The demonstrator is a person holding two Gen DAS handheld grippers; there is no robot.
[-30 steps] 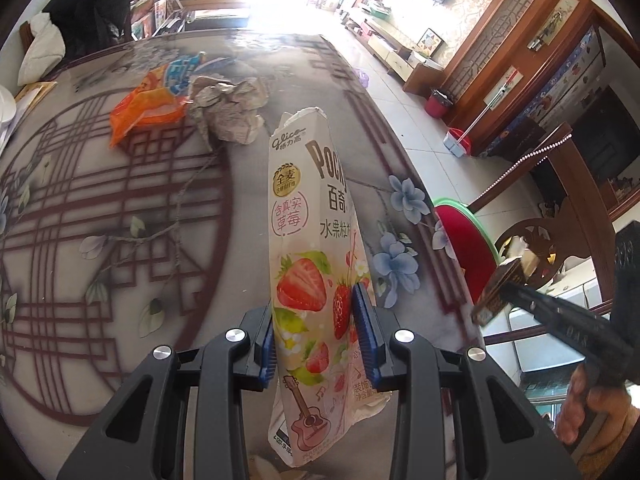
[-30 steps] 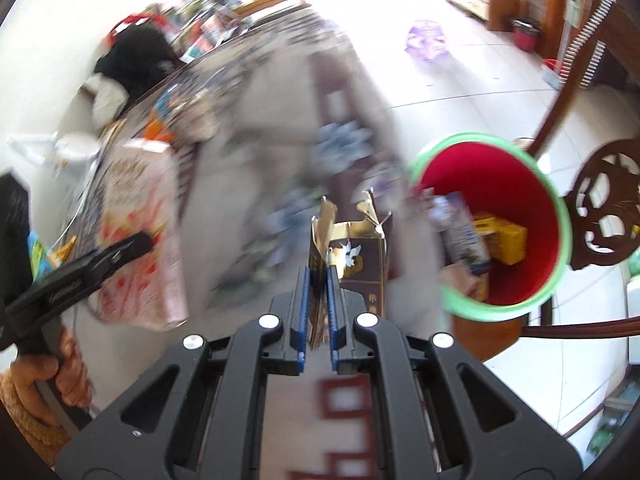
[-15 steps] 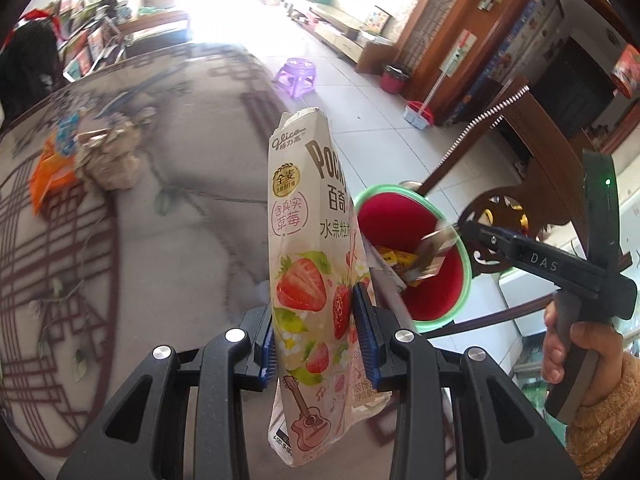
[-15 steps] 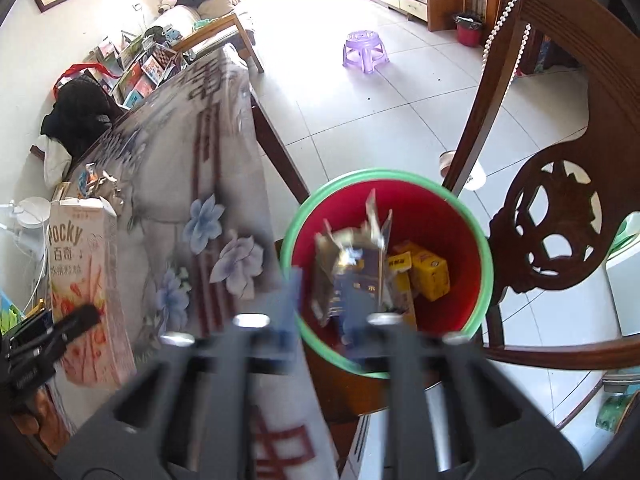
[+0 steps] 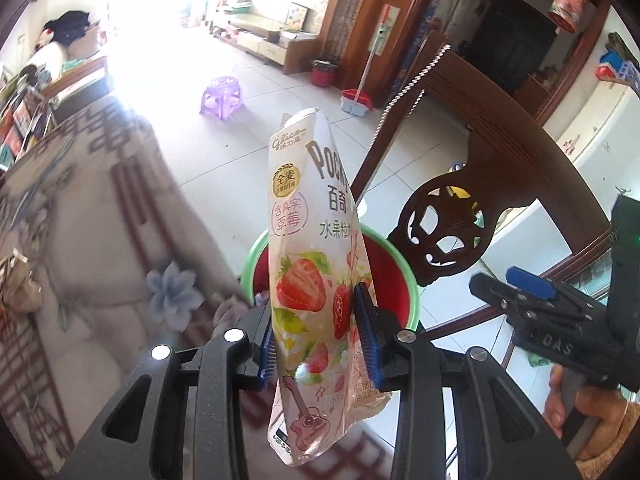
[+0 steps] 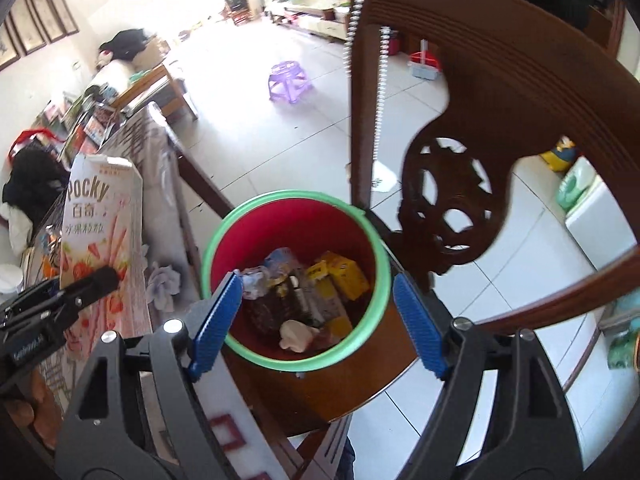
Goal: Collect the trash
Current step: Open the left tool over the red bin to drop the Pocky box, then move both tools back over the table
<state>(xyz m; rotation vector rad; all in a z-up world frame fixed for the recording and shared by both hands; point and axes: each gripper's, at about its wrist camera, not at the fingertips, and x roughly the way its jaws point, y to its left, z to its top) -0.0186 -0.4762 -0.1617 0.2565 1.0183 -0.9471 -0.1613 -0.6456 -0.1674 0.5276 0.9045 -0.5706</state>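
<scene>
My left gripper [image 5: 318, 334] is shut on a pink strawberry Pocky box [image 5: 308, 248], held upright near the table edge, just in front of the red bin with a green rim [image 5: 400, 276]. The box also shows in the right wrist view [image 6: 100, 232]. My right gripper [image 6: 318, 328] is open and empty, right above the bin [image 6: 296, 220]. The bin holds several pieces of trash, among them a yellow carton [image 6: 344, 276] and a dark torn carton [image 6: 276, 308].
A carved dark wooden chair [image 6: 480, 128] stands close beside the bin. The patterned table [image 5: 88, 240] lies to the left with crumpled paper [image 5: 18, 288] on it. A purple stool [image 5: 222, 96] stands on the tiled floor beyond.
My right gripper opened over the bin and the dark carton it held now lies inside. My left gripper carried the Pocky box from over the table toward the bin.
</scene>
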